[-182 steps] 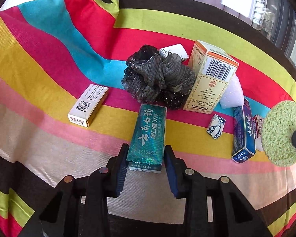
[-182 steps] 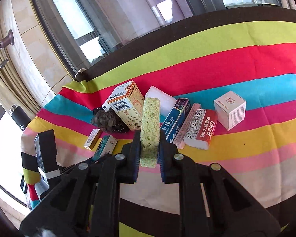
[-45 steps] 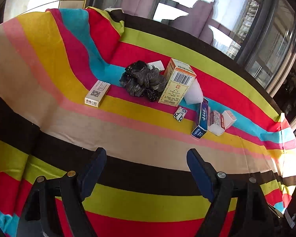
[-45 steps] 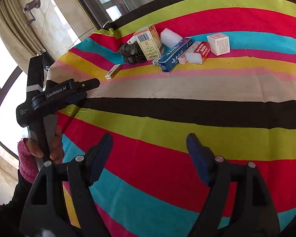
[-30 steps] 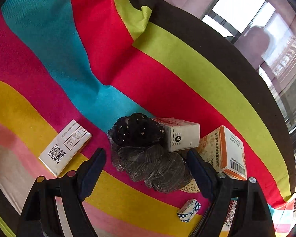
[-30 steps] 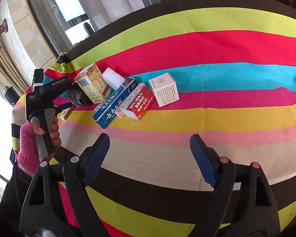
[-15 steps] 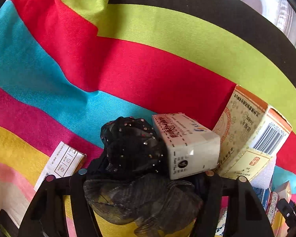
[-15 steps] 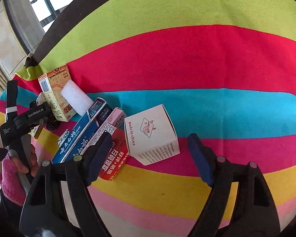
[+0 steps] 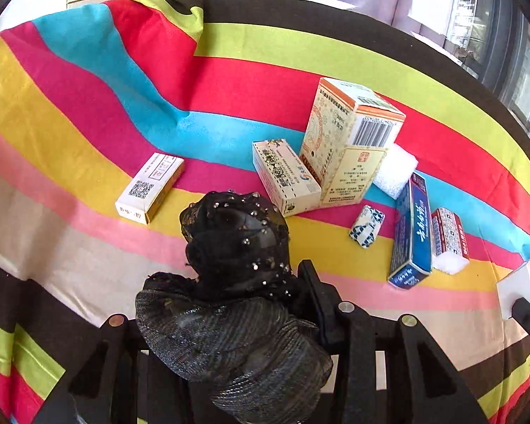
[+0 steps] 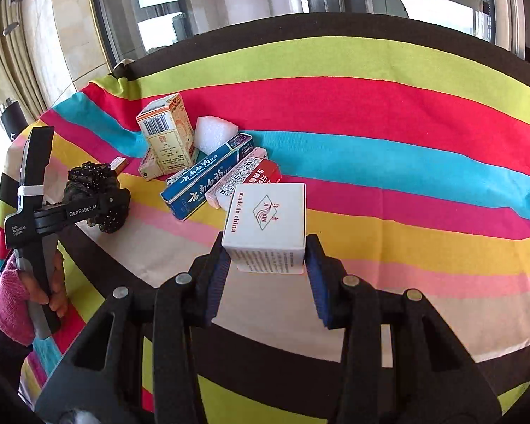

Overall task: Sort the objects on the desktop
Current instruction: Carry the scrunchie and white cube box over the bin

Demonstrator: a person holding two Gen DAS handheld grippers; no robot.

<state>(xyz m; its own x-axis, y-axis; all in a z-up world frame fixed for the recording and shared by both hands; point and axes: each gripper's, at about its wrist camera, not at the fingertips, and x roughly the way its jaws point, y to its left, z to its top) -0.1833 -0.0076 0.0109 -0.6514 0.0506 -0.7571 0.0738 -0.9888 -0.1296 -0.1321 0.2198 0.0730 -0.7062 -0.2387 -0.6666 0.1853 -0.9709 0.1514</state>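
A bundle of dark scrunchies (image 9: 236, 240), one black with sparkles and one grey, hangs above the striped cloth between the jaws of my left gripper (image 9: 229, 275), which are closing and press on it. The bundle hides the left finger. A white cube box (image 10: 268, 212) printed "made in china" sits between the blue pads of my right gripper (image 10: 266, 247), whose jaws are also closing and squeeze its sides. In the right wrist view the left gripper (image 10: 99, 205) shows at the left, held by a hand.
On the striped tablecloth (image 9: 88, 113) stand a tall cream-orange box (image 9: 349, 141), a small white carton (image 9: 286, 176), a white-gold box (image 9: 150, 187), a blue toothpaste box (image 9: 411, 233), a red-white box (image 9: 448, 236), white foam (image 9: 394, 173) and a small wrapped piece (image 9: 367, 226).
Both grippers closed. The left one drew back from the boxes with the scrunchies in it. The right one took the white cube box and pulled it away from the red-white box.
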